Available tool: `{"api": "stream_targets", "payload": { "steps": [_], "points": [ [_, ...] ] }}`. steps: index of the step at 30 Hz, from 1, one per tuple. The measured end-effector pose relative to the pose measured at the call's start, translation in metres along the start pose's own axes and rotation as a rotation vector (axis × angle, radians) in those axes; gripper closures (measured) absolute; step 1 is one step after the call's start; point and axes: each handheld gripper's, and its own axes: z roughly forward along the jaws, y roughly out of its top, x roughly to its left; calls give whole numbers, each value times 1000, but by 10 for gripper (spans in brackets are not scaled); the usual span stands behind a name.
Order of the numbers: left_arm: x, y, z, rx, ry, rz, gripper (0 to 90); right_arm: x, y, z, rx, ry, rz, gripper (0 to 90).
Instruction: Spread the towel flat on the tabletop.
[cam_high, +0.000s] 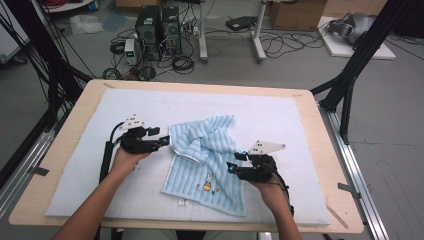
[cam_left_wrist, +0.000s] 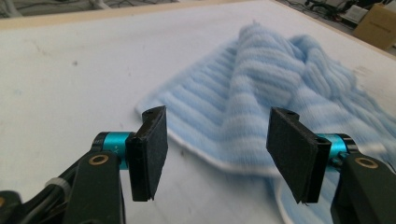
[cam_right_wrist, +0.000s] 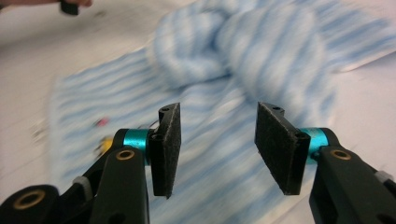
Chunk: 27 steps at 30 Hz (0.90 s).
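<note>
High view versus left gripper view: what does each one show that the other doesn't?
High view: the person's forearms, the right gripper beside the towel's bunny picture, and floor clutter behind the table. Left gripper view: the left gripper up close, black pads apart with nothing between them. Both show the rumpled blue striped towel on the white mat.

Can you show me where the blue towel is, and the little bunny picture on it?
blue towel (cam_high: 212, 150): high view, its striped middle.
bunny picture (cam_high: 208, 177): high view, the bunny's body, near the towel's front edge.
</note>
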Motion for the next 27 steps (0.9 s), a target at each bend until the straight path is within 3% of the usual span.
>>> {"api": "stream_targets", "payload": {
  "steps": [1,2,4,5,6,7,8,10,11,12,13,14,15,16,17,20,27],
  "points": [
    [1,5,14,33,12,6,380,-2,1,4,-4,-26,2,493],
    [1,5,14,33,12,6,379,-2,1,5,-4,-28,3,489],
    [2,7,34,87,37,20,373,0,0,6,4,-26,-13,481],
    [2,7,34,87,37,20,366,1,0,5,5,-32,-25,476],
    [4,5,46,147,57,36,357,2,0,5,2,-33,-29,473],
    [4,5,46,147,57,36,347,2,0,5,2,-33,-29,473],
    [4,2,56,192,92,44,329,2,0,5,0,-30,-28,466],
    [2,1,61,211,99,54,313,1,-1,6,11,-39,-33,464],
    [-5,0,68,227,127,123,294,1,-1,6,14,-38,-32,464],
    [-5,0,68,227,127,123,307,1,-1,6,14,-38,-32,464],
    [-7,1,70,231,131,143,348,0,-2,6,15,-38,-33,461],
    [-9,2,71,228,123,157,453,0,-2,7,18,-42,-35,460],
    [-10,3,72,226,104,179,453,0,-2,7,18,-42,-35,460],
    [-12,5,74,231,91,209,556,0,-2,7,21,-45,-29,460],
    [-15,9,79,244,85,271,782,-1,-2,7,24,-45,-30,460],
    [-10,13,84,240,100,235,828,0,-2,8,22,-40,-35,461],
    [31,28,92,209,226,158,836,-1,-5,7,18,-40,-19,461]
  ]
}}
